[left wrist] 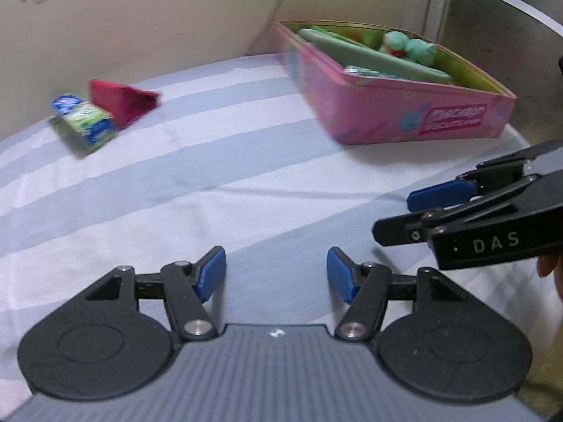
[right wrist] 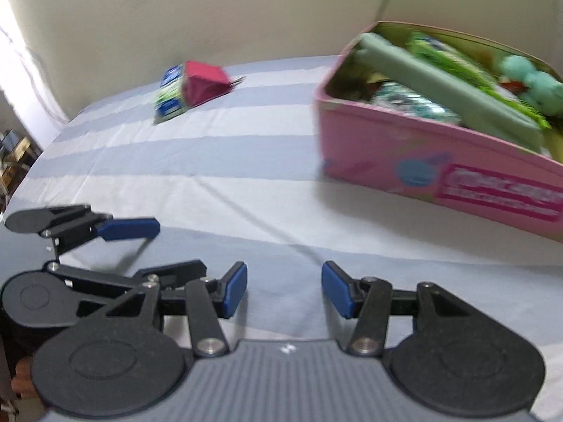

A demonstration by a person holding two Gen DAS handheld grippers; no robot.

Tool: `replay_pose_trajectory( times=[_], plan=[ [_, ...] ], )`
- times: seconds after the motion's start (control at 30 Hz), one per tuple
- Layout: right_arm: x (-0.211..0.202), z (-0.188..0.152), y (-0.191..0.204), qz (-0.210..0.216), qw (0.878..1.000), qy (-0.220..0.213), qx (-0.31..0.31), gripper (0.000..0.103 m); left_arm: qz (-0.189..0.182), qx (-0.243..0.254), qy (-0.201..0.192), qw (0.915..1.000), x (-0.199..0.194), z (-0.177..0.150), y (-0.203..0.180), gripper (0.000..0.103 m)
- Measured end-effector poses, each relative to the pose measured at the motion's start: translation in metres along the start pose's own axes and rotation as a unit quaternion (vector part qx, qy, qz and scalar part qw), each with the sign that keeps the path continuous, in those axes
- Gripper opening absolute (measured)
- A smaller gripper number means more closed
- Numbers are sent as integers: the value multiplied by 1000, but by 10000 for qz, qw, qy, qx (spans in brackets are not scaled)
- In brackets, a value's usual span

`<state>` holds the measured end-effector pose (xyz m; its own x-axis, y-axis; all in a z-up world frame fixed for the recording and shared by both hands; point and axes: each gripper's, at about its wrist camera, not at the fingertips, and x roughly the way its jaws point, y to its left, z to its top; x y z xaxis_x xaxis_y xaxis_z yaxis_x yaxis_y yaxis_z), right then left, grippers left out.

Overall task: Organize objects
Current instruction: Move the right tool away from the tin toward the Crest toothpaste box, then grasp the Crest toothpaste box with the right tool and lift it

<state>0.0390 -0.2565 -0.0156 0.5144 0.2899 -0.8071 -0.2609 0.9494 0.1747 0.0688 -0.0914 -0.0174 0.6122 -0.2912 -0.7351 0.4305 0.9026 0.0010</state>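
A pink box stands at the far right of the striped bed; it holds a long green case, a teal plush toy and packets. It also shows in the right wrist view. At the far left lie a red pouch and a green-and-blue tissue pack, touching; they show in the right wrist view too, the pouch and the pack. My left gripper is open and empty above the sheet. My right gripper is open and empty, close beside the left one.
The bed sheet is striped blue and white. A cream wall runs behind the bed. A grey panel with a white frame stands at the far right. Cluttered items show past the bed's left edge.
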Motion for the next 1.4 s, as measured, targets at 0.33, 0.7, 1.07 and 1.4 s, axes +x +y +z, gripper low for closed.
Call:
replay_pose_trajectory(
  times=[0.33, 0.7, 1.07, 1.4],
  plan=[
    [25, -1, 85, 320, 9939, -417, -973, 57, 836, -315, -462, 9949, -32, -46, 103, 77],
    [91, 60, 138, 472, 9886, -777, -1199, 59, 1566, -1898, -996, 9641, -44, -64, 205, 84],
    [142, 141, 167, 74, 9801, -1501, -1297, 58, 1268, -2339, -1247, 9559, -48, -72, 222, 84],
    [170, 173, 169, -452, 9745, -1652, -1452, 62, 1134, -2402, -1307, 9552, -51, -75, 221, 84]
  ],
)
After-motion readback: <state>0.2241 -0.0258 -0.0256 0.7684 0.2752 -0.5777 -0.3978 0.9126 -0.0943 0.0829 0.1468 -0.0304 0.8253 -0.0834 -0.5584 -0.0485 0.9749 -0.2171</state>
